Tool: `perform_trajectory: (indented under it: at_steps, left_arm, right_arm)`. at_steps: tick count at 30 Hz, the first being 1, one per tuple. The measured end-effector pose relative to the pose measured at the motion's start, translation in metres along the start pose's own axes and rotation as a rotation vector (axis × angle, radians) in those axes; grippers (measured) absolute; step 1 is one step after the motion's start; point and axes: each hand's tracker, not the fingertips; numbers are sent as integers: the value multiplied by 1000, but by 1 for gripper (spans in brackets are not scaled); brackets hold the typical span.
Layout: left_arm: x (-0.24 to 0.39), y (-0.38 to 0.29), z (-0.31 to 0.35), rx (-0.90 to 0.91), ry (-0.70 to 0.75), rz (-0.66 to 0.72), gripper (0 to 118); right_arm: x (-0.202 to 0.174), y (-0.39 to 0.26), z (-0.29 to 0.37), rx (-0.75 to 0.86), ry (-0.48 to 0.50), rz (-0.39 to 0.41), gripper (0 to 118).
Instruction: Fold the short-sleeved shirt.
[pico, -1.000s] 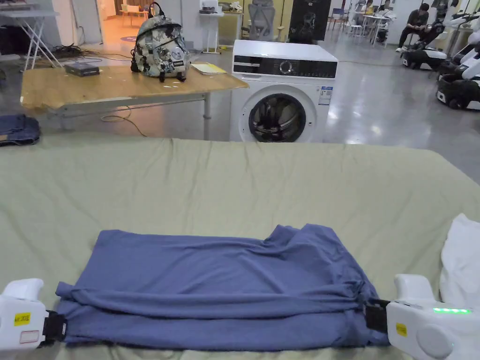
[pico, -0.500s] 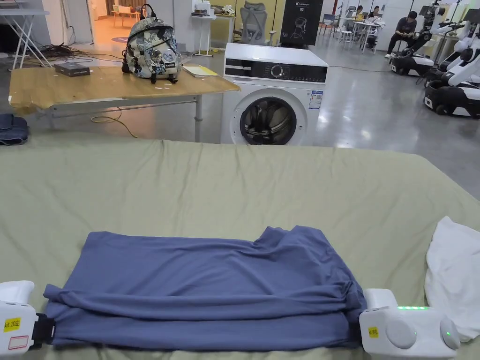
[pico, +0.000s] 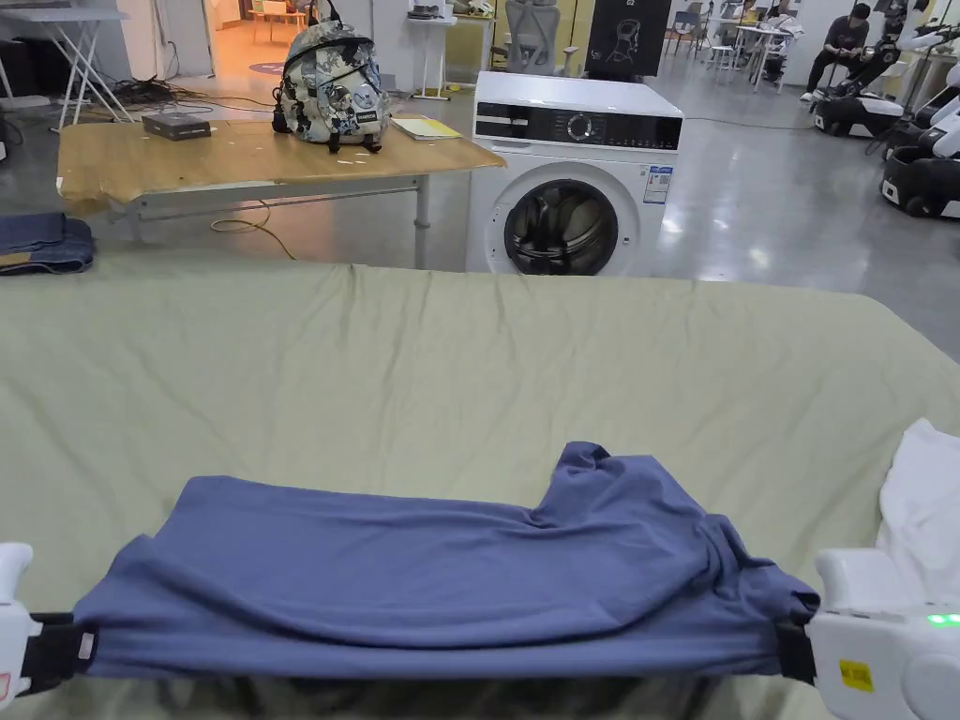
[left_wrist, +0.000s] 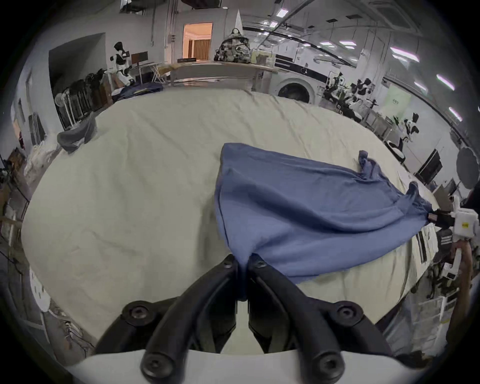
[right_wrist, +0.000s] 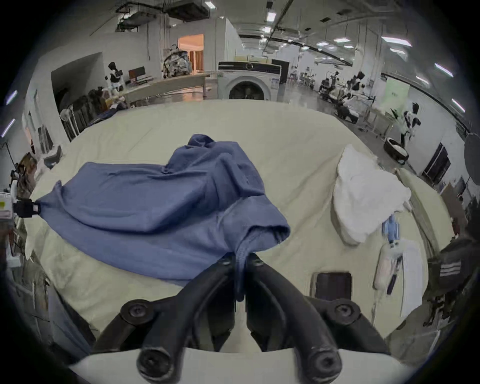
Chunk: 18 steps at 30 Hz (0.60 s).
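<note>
**Blue shirt stretched between two grippers over the bed**

A wide bed with a pale green sheet (pico: 450, 375) takes up most of the head view, from the middle of the frame down to the bottom edge. Beyond it, in the upper centre, stands a white washing machine (pico: 574, 178), and in the upper left a wooden table (pico: 234, 159) carries a patterned backpack (pico: 330, 86).

The short-sleeved shirt (pico: 441, 572), blue, spans the lower part of the head view from the lower left to the lower right. Its near edge is raised off the sheet and pulled taut, with a shadow beneath it, while its far part lies on the sheet. One sleeve bunches up toward the right of centre.

At the right edge of the head view a white cloth (pico: 923, 506) lies on the sheet, just beside the shirt's right end.

The left gripper (left_wrist: 242, 262), in the lower centre of its own view, has both jaws pressed together on a corner of the shirt. The right gripper (right_wrist: 241, 258), likewise in the lower centre of its view, pinches the opposite end of the shirt between both jaws.
</note>
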Motion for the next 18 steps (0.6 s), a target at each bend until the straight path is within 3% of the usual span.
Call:
perform_trajectory:
  at_steps: [11, 18]
  left_arm:
    - [-12, -100, -21, -109, 46, 28, 0]
    - [-13, -96, -29, -102, 48, 48, 0]
  right_arm:
    - [-23, -114, -20, -172, -35, -16, 4]
    - [-27, -111, -27, -159, -57, -7, 7]
